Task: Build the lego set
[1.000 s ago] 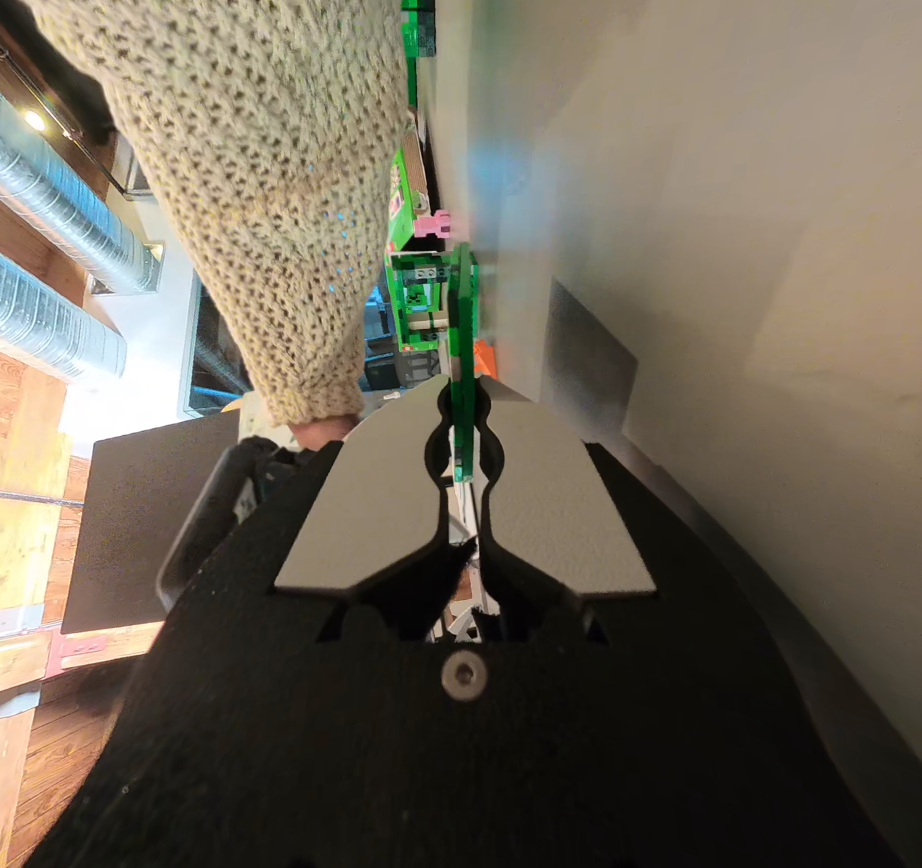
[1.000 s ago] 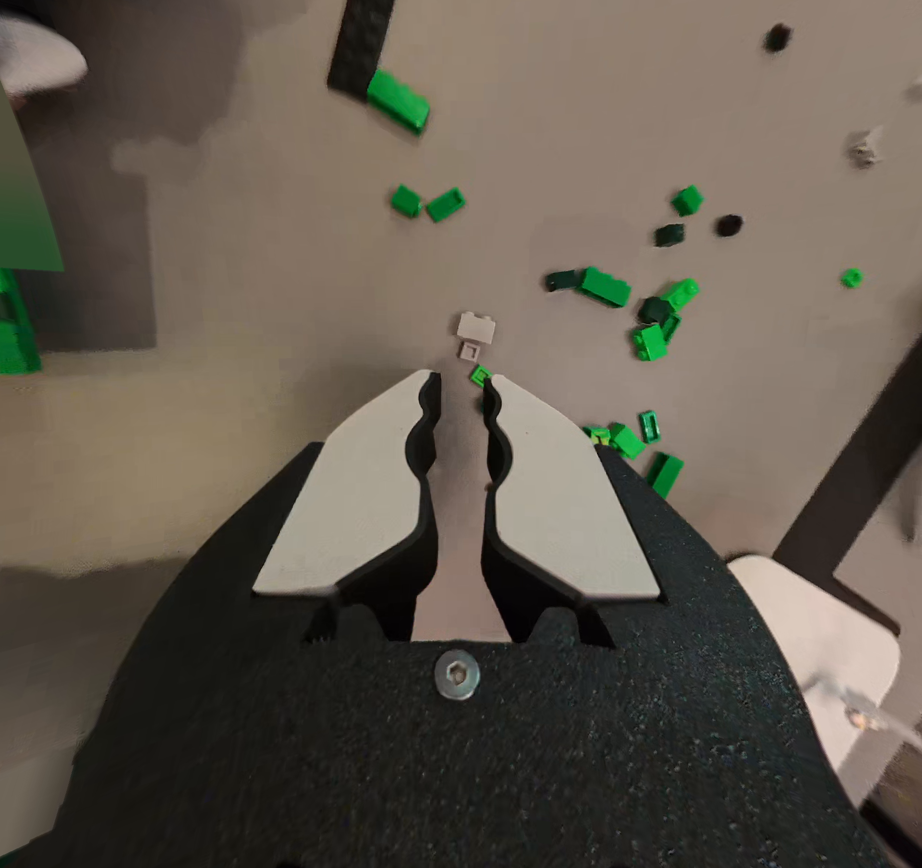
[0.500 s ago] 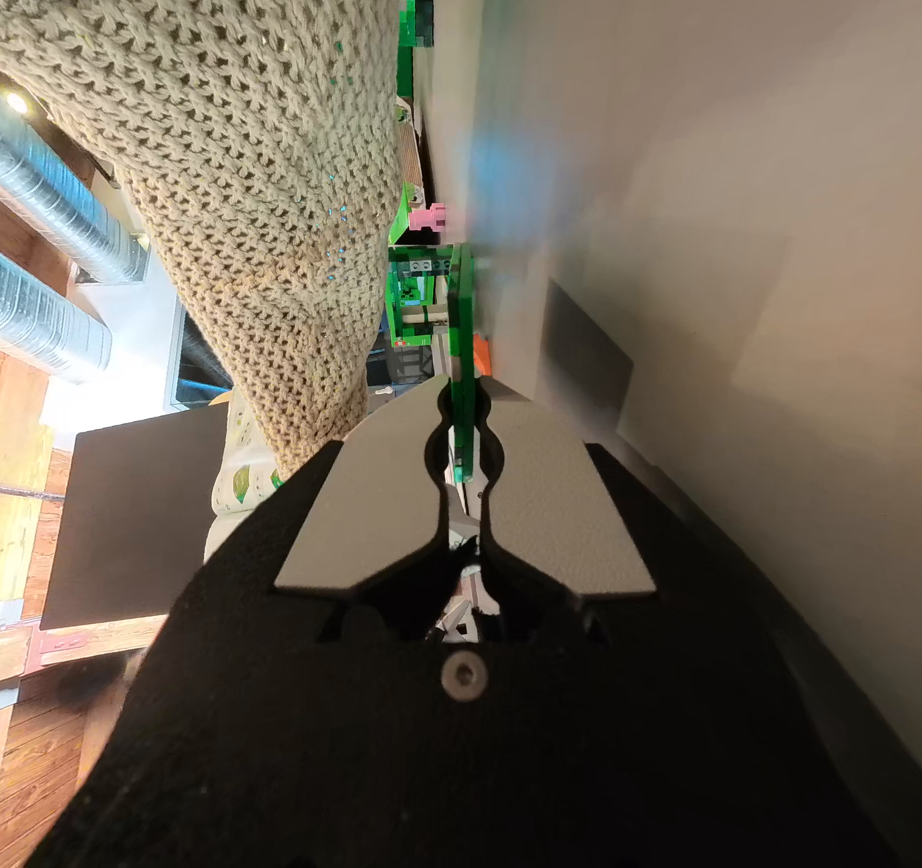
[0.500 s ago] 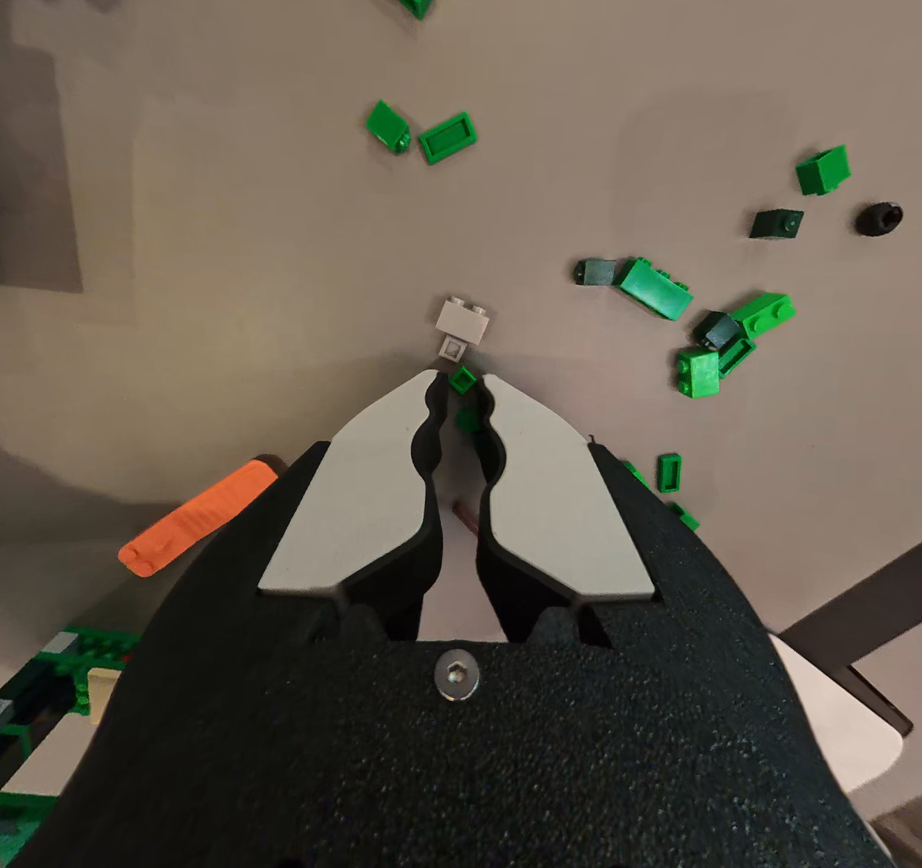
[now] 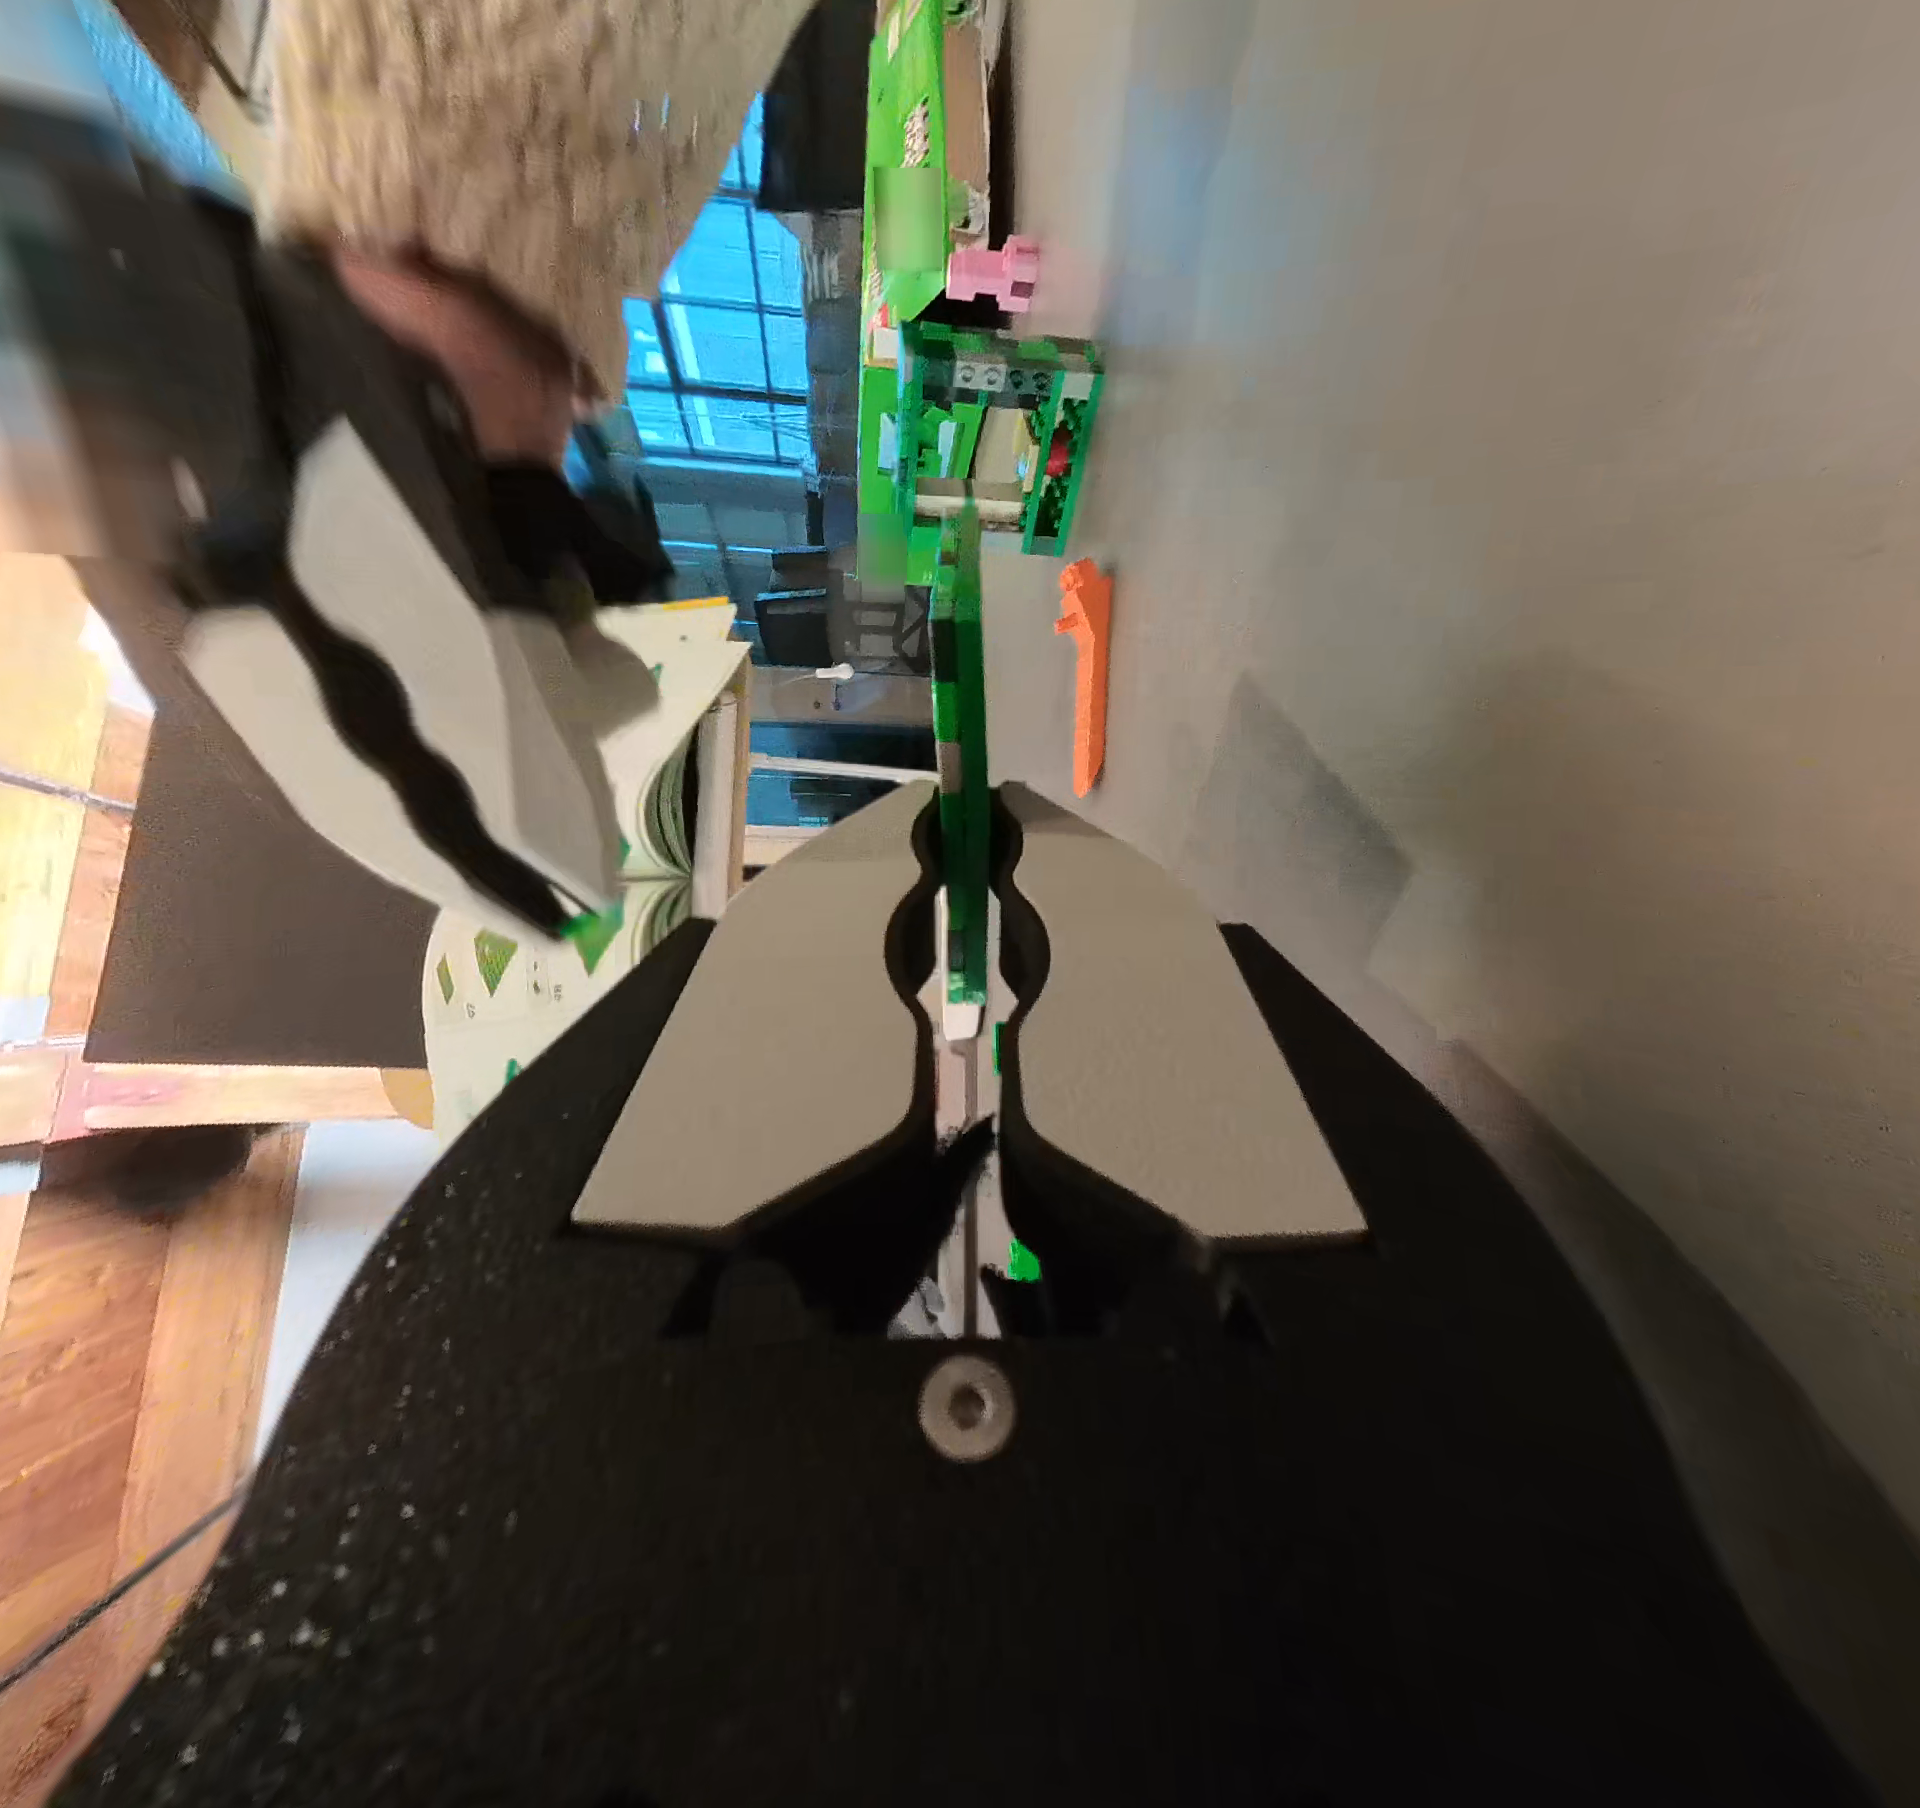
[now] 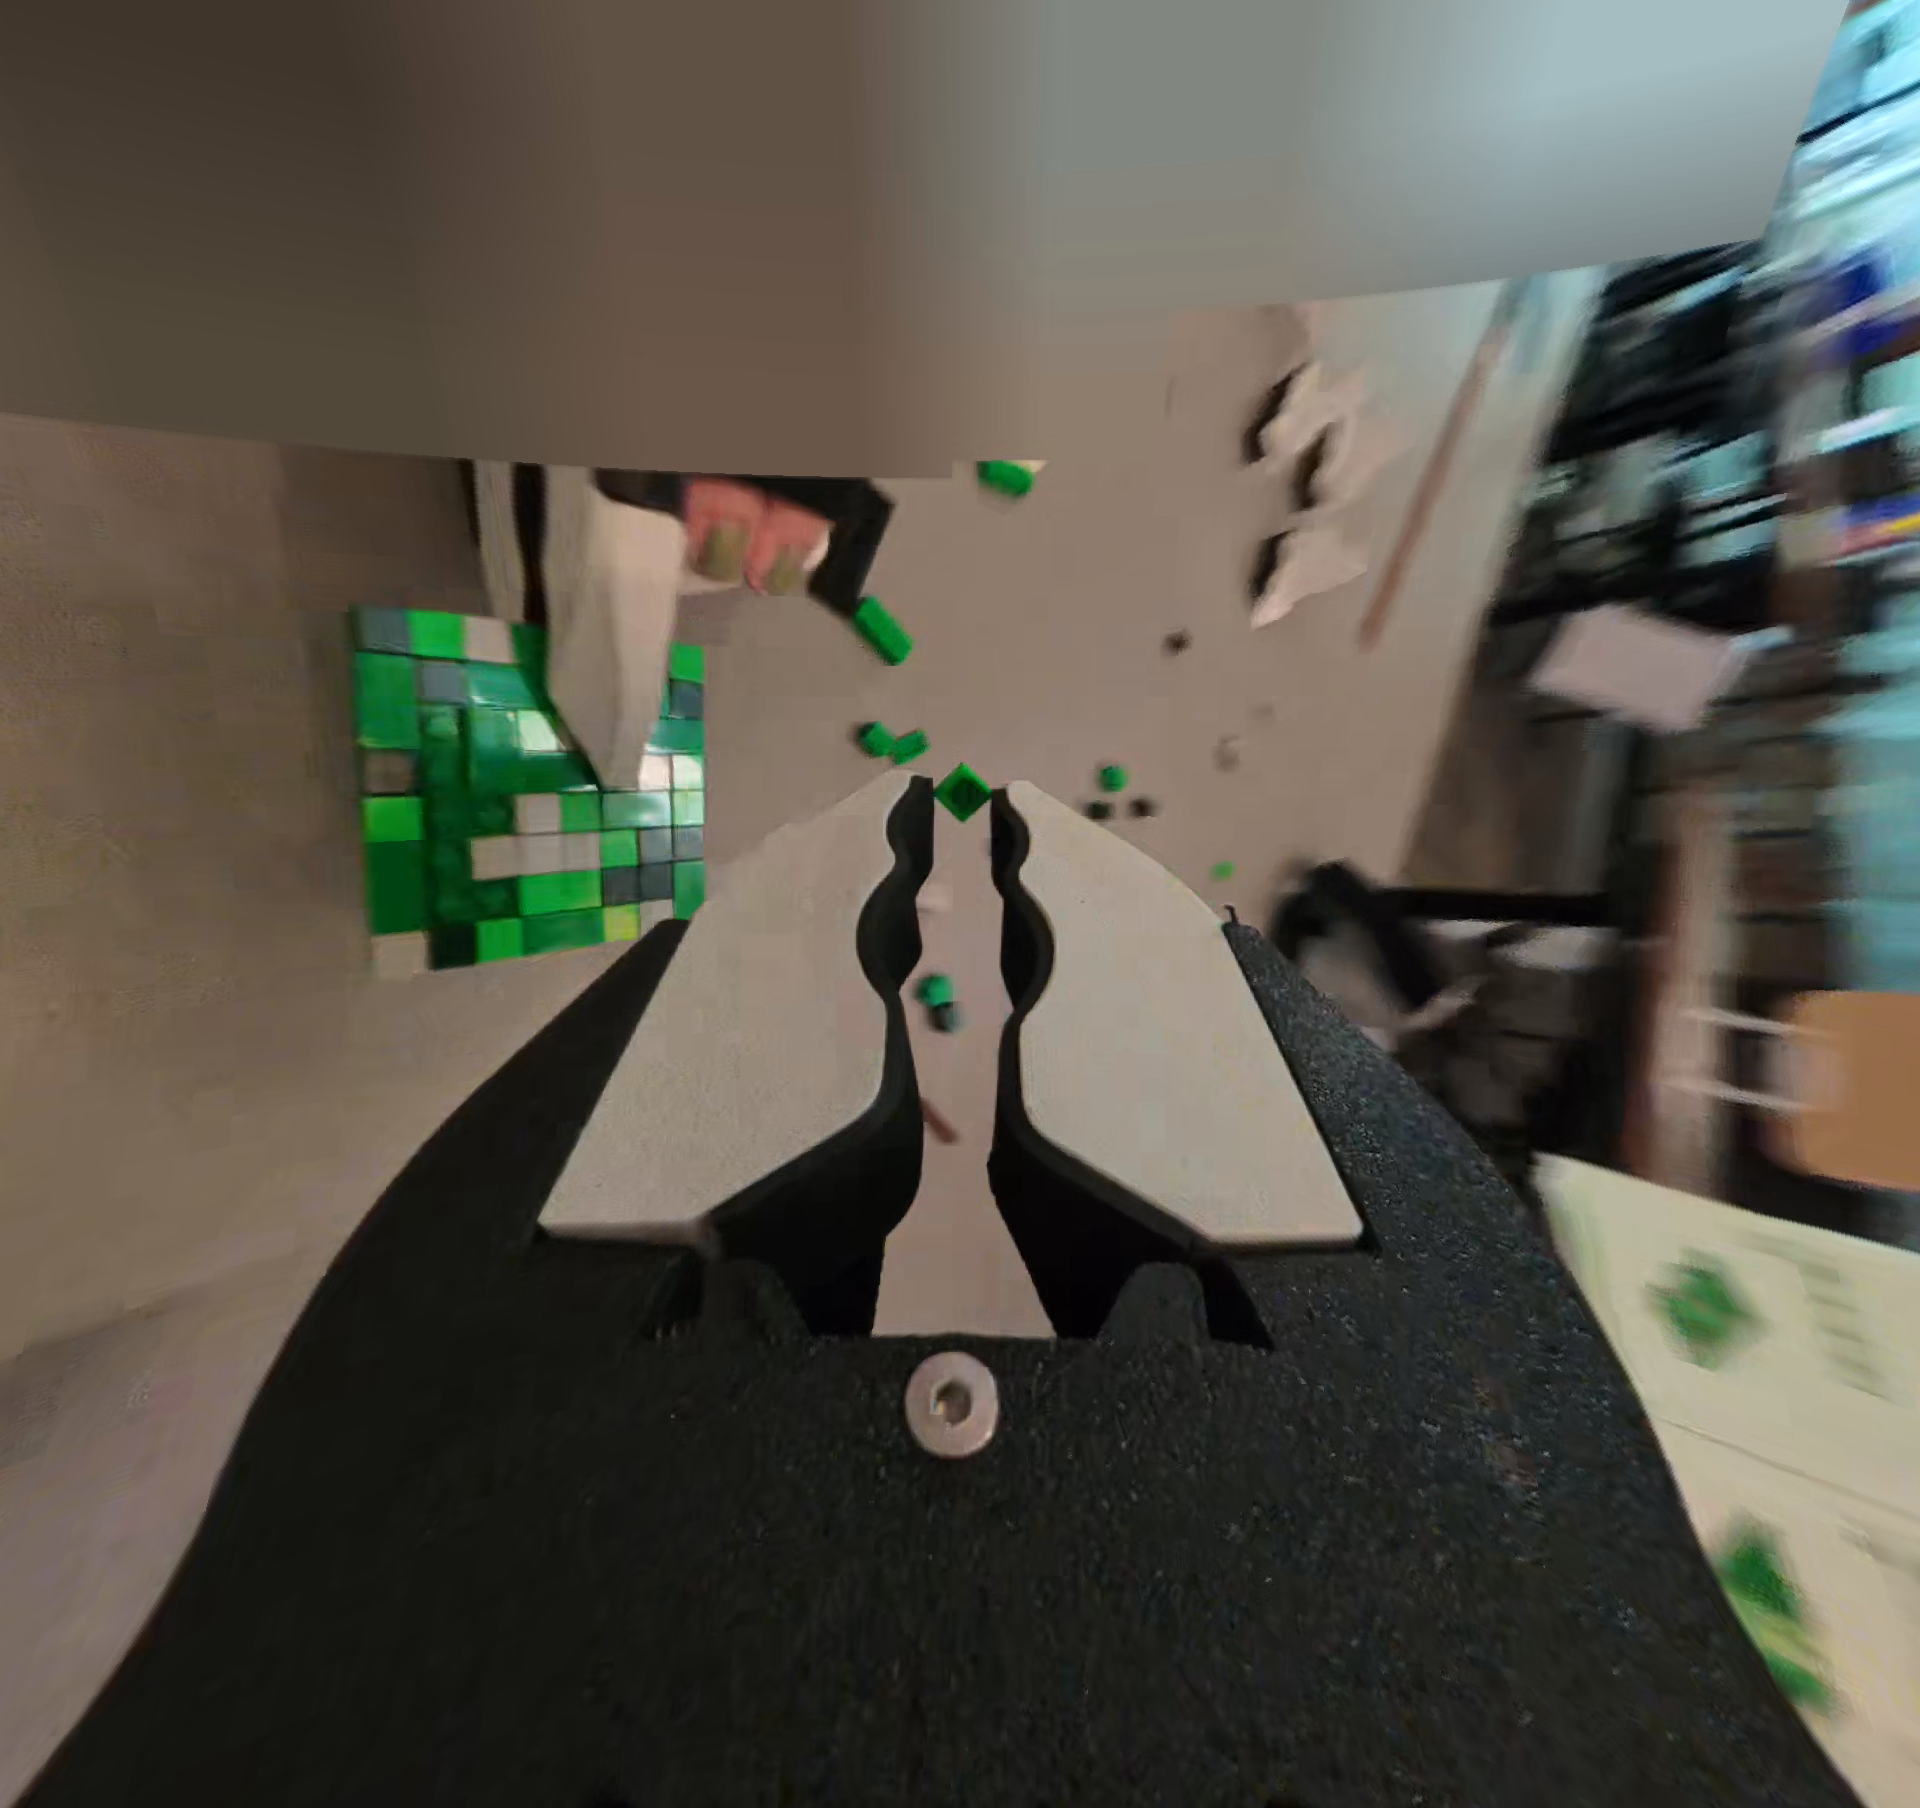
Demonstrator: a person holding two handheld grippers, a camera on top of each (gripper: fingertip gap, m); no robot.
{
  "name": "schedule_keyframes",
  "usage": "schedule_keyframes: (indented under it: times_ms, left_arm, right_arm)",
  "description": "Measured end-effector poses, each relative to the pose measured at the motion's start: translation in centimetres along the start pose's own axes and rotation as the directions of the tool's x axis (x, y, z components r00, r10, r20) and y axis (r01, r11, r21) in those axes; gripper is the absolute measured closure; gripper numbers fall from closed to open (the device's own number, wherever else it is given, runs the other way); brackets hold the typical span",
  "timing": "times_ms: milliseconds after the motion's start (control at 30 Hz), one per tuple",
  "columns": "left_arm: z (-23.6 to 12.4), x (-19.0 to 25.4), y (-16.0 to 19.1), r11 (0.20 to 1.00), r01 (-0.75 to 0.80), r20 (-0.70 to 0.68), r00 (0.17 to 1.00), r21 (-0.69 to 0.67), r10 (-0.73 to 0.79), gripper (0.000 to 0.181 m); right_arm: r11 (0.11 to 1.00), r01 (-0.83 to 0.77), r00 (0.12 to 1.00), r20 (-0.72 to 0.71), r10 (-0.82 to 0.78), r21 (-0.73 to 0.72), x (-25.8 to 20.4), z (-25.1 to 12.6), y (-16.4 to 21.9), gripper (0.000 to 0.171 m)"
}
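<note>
My left gripper (image 5: pixel 961 808) is shut on the edge of a flat green mosaic plate (image 5: pixel 961 719), held on edge above the table. In the right wrist view the plate (image 6: pixel 520 823) shows its face of green, grey and white tiles, with a left-gripper finger (image 6: pixel 613 678) across it. My right gripper (image 6: pixel 958 794) is shut on a small green tile (image 6: pixel 959 790) at its tips, raised off the table to the right of the plate. In the left wrist view it (image 5: pixel 561 911) shows blurred at the left with the tile (image 5: pixel 584 924).
A partly built green model (image 5: pixel 987 439), a pink pig figure (image 5: pixel 995 272), a green box (image 5: pixel 914 127) and an orange brick separator (image 5: pixel 1086 678) sit on the grey table (image 5: pixel 1507 408). Loose green and dark pieces (image 6: pixel 883 631) lie scattered. An instruction booklet (image 6: pixel 1766 1363) lies nearby.
My right gripper has shut on the small green tile, lifted it off the table and swung toward the plate. My left gripper still holds the plate, slightly shifted.
</note>
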State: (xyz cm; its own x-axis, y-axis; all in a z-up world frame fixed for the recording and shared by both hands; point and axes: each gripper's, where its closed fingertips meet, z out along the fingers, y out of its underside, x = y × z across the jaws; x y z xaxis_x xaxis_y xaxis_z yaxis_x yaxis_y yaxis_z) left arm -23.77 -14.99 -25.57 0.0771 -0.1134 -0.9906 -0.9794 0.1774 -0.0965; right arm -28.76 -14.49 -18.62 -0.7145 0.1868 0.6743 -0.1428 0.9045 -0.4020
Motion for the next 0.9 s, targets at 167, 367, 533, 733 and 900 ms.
schedule_keyframes:
  times_ms: [167, 367, 533, 733, 900]
  left_arm:
    - [-0.1, -0.3, 0.2, 1.0, 0.012, 0.009, 1.0, -0.011, -0.012, 0.176]
    - [-0.2, -0.3, -0.6, 1.0, -0.017, 0.008, 1.0, 0.011, 0.017, 0.176]
    - [-0.3, 0.1, -1.2, 0.998, -0.052, -0.003, 0.999, 0.033, 0.052, 0.176]
    - [-0.3, -0.1, -1.2, 0.998, -0.051, 0.005, 0.999, 0.034, 0.05, 0.176]
    - [-0.3, 0.1, -1.2, 0.998, -0.059, -0.003, 0.998, 0.031, 0.059, 0.176]
  right_arm:
    - [0.889, 0.39, 0.85, -0.278, -0.448, -0.241, -2.6, -3.2, -1.7, 0.161]
    - [0.608, 0.631, 0.604, -0.188, -0.775, -0.481, -5.7, -3.2, -0.2, 0.161]
    - [0.474, 0.757, 0.47, -0.129, -0.873, -0.449, -6.7, -1.8, -1.1, 0.161]
    - [0.228, 0.888, 0.221, -0.064, -0.973, -0.399, -8.4, -0.1, -1.8, 0.161]
    - [0.102, 0.912, 0.103, -0.017, -0.995, -0.398, -8.7, 0.2, -1.3, 0.161]
